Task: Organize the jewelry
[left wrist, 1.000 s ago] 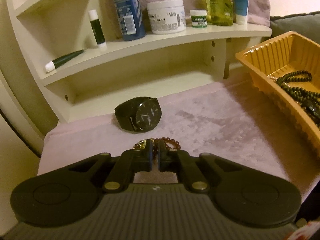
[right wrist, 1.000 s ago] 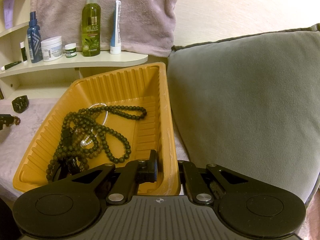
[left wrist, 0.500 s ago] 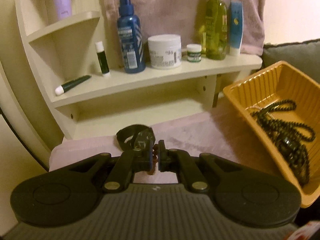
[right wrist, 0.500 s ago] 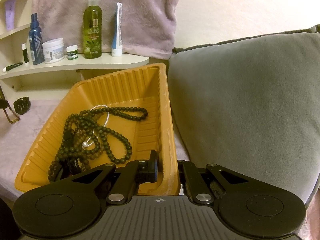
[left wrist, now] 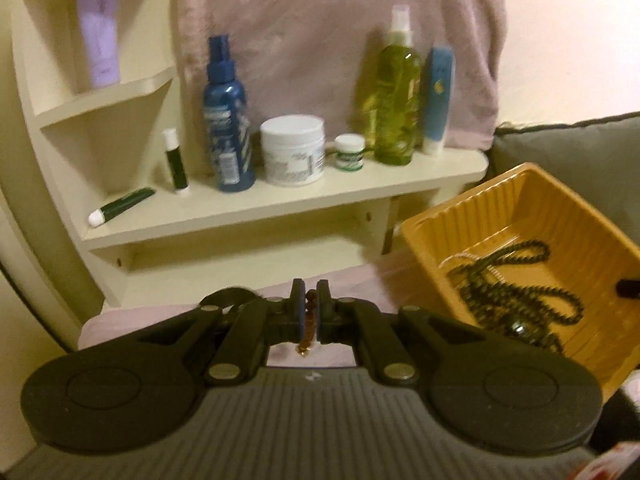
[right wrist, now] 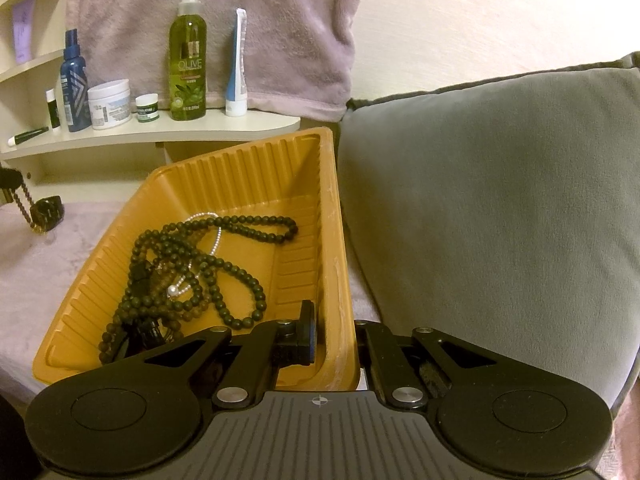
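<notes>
My left gripper (left wrist: 309, 300) is shut on a brown beaded bracelet (left wrist: 308, 322), which dangles from its jaws above the pink cloth (left wrist: 372, 276). In the right wrist view the same bracelet (right wrist: 24, 206) hangs at the far left in front of a black watch (right wrist: 50, 212). The watch (left wrist: 224, 298) is mostly hidden behind the left fingers. My right gripper (right wrist: 334, 336) is shut on the right wall of an orange tray (right wrist: 336, 248). The tray (left wrist: 496, 208) holds dark bead necklaces (right wrist: 208, 264) and a pearl strand (right wrist: 200, 232).
A cream shelf (left wrist: 280, 200) carries a blue spray bottle (left wrist: 228, 120), a white jar (left wrist: 292, 150), a green bottle (left wrist: 396, 96), tubes and a small jar. A pink towel (right wrist: 200, 20) hangs behind it. A grey cushion (right wrist: 500, 208) presses against the tray's right side.
My left gripper has risen off the cloth with the brown bracelet, which now hangs free; the watch has sunk behind its fingers. The right gripper and tray have stayed still.
</notes>
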Motion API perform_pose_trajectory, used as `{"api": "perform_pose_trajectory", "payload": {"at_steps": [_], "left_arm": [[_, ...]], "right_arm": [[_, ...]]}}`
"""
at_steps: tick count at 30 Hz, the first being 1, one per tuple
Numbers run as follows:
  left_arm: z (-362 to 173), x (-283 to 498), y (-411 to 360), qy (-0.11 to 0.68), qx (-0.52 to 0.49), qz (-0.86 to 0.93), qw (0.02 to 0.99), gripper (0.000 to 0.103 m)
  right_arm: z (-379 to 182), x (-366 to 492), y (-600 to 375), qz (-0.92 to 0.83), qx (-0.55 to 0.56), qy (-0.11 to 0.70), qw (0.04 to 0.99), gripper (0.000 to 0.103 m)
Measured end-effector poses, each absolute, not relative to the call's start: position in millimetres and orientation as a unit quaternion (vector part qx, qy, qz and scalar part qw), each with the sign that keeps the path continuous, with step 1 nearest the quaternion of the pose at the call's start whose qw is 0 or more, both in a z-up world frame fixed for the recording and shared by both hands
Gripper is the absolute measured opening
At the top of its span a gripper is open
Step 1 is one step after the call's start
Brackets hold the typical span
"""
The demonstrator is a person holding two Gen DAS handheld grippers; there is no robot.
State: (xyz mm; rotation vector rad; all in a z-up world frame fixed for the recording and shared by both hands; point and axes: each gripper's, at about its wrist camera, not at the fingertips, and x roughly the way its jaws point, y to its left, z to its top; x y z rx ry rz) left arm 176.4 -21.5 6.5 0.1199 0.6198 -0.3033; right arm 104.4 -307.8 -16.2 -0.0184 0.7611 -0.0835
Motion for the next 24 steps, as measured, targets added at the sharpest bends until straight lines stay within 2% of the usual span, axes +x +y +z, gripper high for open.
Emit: {"api": "perform_pose_trajectory", "payload": {"at_steps": [13,24], "left_arm": [[31.0,161.6,-85.6,0.285,0.038,-0.249,0.925,0.004],[16.2,143.6,-148.9,0.299,0.053,-0.324,0.896,0.004]], "right_arm": [[-14.4,103.3,-307.3,-0.04,-0.006,0.371,0.928,0.006],[-14.4,104.0,-308.7,-0.039,0.001,0.371,0.928,0.006]]}}
